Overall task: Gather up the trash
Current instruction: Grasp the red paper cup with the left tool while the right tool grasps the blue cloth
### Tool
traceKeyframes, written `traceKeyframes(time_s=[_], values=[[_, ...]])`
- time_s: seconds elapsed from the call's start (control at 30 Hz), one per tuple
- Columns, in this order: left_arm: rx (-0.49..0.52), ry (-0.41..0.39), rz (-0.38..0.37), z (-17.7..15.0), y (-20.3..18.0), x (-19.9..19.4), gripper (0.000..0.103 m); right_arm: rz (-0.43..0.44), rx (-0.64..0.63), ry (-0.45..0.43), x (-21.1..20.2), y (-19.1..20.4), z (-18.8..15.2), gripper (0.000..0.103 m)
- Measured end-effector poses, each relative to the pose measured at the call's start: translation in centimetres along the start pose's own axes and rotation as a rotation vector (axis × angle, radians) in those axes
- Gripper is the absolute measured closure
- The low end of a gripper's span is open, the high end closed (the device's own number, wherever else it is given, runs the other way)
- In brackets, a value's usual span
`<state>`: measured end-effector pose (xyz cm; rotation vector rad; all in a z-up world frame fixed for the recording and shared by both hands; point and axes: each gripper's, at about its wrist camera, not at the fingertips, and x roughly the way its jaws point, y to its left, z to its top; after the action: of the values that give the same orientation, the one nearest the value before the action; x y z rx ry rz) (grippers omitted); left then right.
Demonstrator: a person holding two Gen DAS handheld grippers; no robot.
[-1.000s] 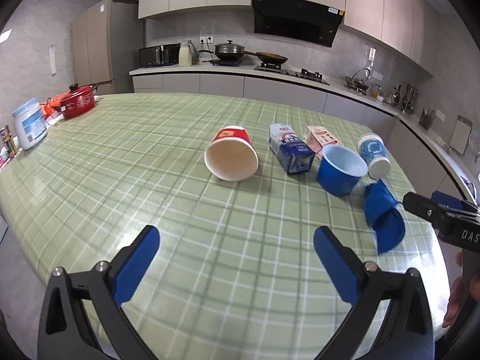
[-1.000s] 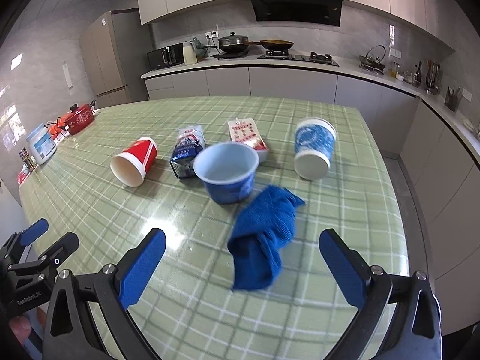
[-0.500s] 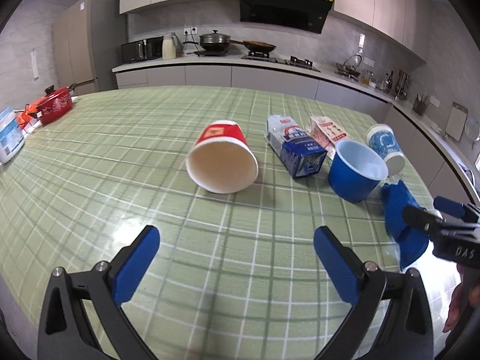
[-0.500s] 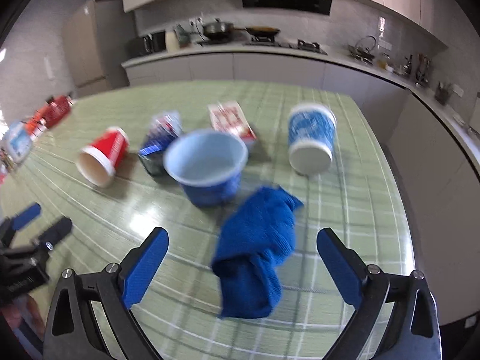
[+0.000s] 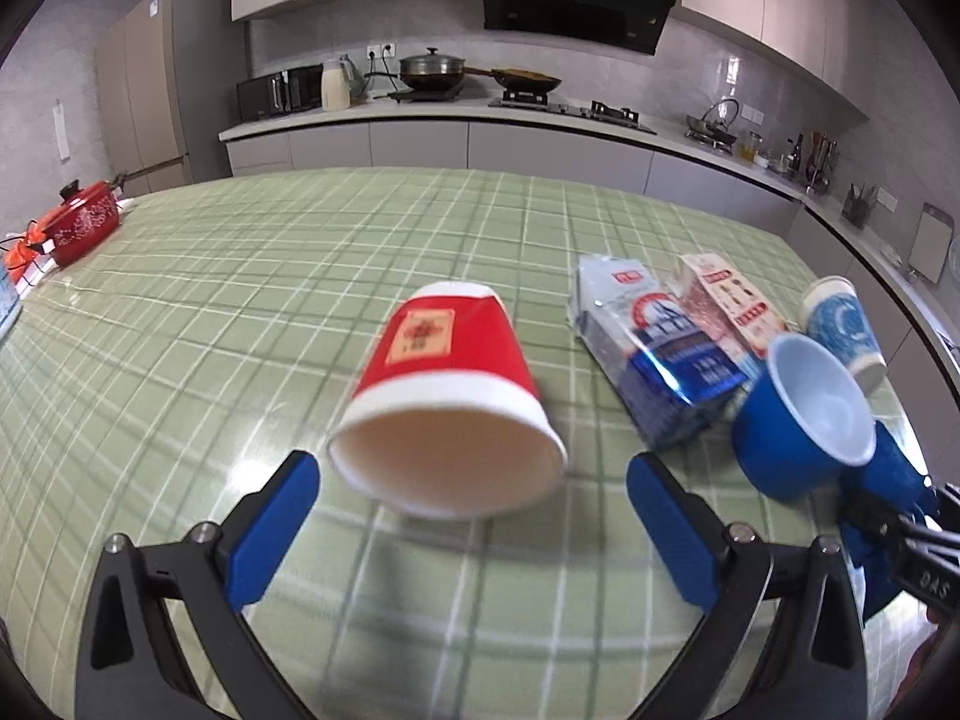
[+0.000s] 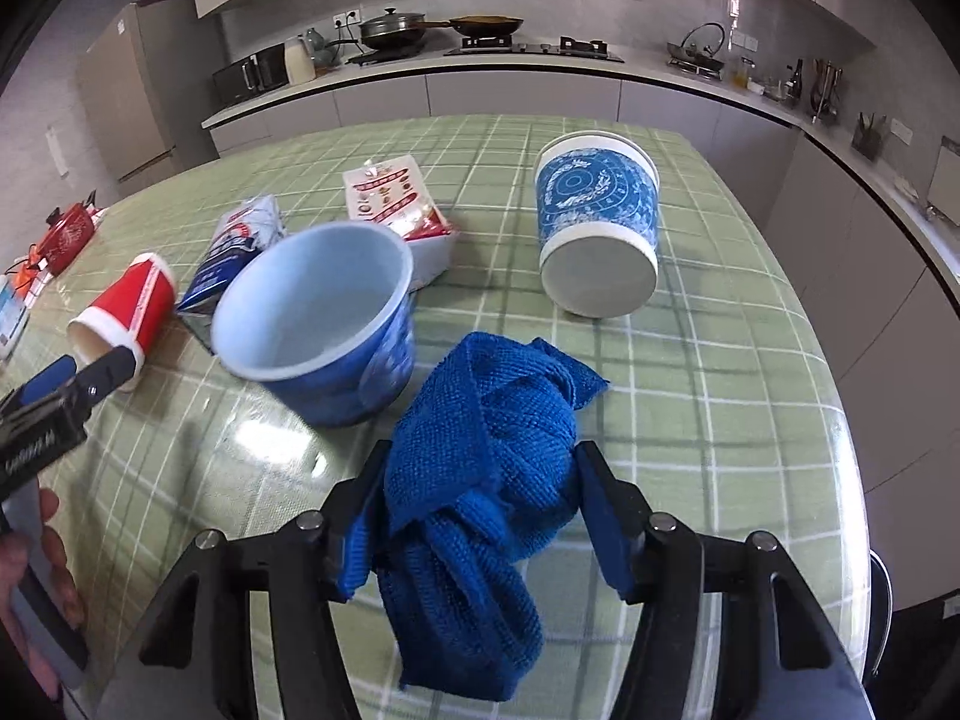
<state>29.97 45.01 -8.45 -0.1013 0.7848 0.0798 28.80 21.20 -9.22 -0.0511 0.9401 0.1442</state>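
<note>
A crumpled blue terry cloth (image 6: 480, 480), looped and soft in texture, was seen between the blue pads of the right gripper (image 6: 474, 516); the jaws were closing, and both pads were already touching the cloth's bunched folds. It lay on a table (image 6: 750, 372) covered by a glossy green checked sheet. Just beside the cloth a blue plastic bowl (image 6: 324, 336) with a pale interior was tilted on its side. Behind it, a conical blue-patterned paper cup (image 6: 594, 234) was lying with its white mouth toward the camera.

In the left wrist view the left gripper (image 5: 471, 516) was held with its fingers spread wide around nothing, the mouth of a tipped red paper cup (image 5: 447, 396) lying just ahead of them. A gold square label was visible on that cup, its characters too blurred to be read. Only this view showed the blue-and-white carton (image 5: 648, 354) and the red-printed carton (image 5: 729, 306) lengthwise; their print could not be read either.
</note>
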Motion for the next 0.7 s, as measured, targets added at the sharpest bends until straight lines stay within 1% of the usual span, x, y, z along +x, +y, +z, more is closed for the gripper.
traceKeyframes(time_s=[0.03, 0.07, 0.1, 0.17, 0.2, 0.23, 0.27, 0.33, 0.4, 0.53, 0.7], values=[[0.000, 0.002, -0.004, 0.2, 0.0, 0.3, 0.002, -0.002, -0.001, 0.009, 0.2, 0.0, 0.1, 0.034], [0.003, 0.003, -0.012, 0.5, 0.0, 0.5, 0.004, -0.010, 0.001, 0.014, 0.2, 0.0, 0.0, 0.026], [0.009, 0.008, -0.020, 0.6, -0.1, 0.6, 0.007, -0.019, 0.002, 0.016, 0.1, 0.0, -0.1, 0.024], [0.014, 0.010, -0.031, 0.7, -0.2, 0.6, 0.016, -0.012, 0.015, 0.010, -0.3, -0.1, -0.4, 0.024], [0.015, 0.013, -0.037, 0.7, -0.2, 0.6, 0.026, -0.007, 0.025, 0.007, -0.4, -0.2, -0.6, 0.024], [0.017, 0.019, -0.045, 0.7, -0.3, 0.6, 0.031, 0.000, 0.027, 0.006, -0.3, -0.2, -0.8, 0.035], [0.018, 0.010, -0.050, 0.6, -0.4, 0.4, 0.033, 0.002, 0.026, 0.007, -0.2, -0.2, -0.9, 0.049], [0.018, -0.003, -0.059, 0.6, -0.3, 0.1, 0.041, 0.000, 0.040, -0.004, 0.0, -0.4, -0.7, 0.049], [0.014, -0.014, -0.070, 0.4, -0.4, -0.6, 0.044, -0.005, 0.050, -0.018, -0.1, -0.6, -0.4, 0.050], [0.016, -0.040, -0.068, 0.2, -0.4, -1.8, 0.046, -0.011, 0.054, -0.035, -0.3, -1.0, 0.4, 0.050], [0.011, -0.043, -0.075, -0.1, -0.8, -2.7, 0.048, -0.004, 0.043, -0.049, -1.0, -0.9, 1.1, 0.050]])
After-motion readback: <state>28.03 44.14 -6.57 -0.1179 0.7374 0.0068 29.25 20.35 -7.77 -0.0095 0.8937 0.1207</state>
